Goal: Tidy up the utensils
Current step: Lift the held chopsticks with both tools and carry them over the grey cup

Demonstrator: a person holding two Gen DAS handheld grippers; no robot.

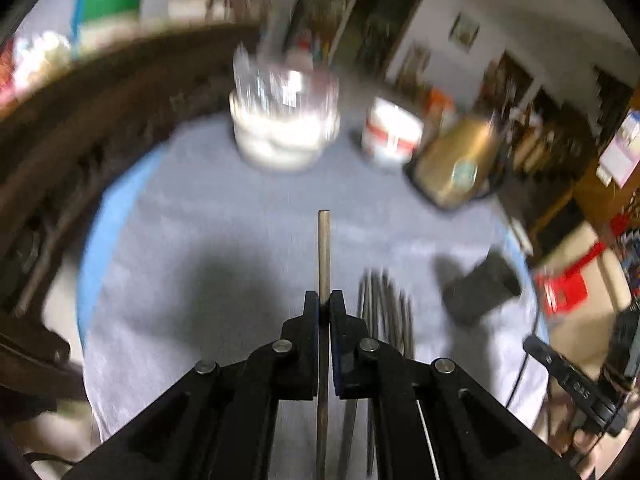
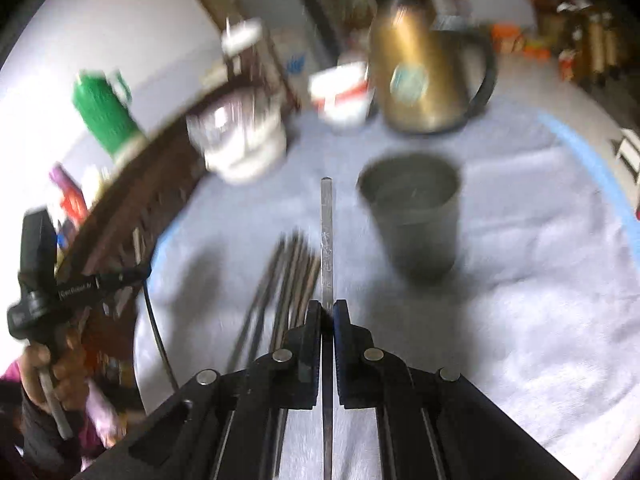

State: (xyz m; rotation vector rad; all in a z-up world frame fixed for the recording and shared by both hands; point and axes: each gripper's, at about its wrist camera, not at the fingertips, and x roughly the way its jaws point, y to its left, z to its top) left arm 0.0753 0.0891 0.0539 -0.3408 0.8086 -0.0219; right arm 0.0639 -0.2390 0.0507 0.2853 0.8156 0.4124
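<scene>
Jutting from each tool (image 1: 324, 304), seemingly slim chopsticks (image 2: 327, 236).

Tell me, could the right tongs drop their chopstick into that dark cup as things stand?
Probably yes. The right tongs grip a chopstick, and the dark cup stands open-topped just ahead to the right, with nothing between them.

- Ahead of my grippers I saw bare grey cloth (image 2: 520, 320), free for passage.
- A dark cup (image 2: 412, 216) stood right of centre, beside loose utensils (image 2: 288, 272) lying flat.
- A gold kettle (image 2: 424, 76), a white mug (image 2: 344, 92) and a glass jar (image 2: 240, 136) blocked the far edge.
- A wooden rail (image 1: 100, 120) closed the left side.
</scene>
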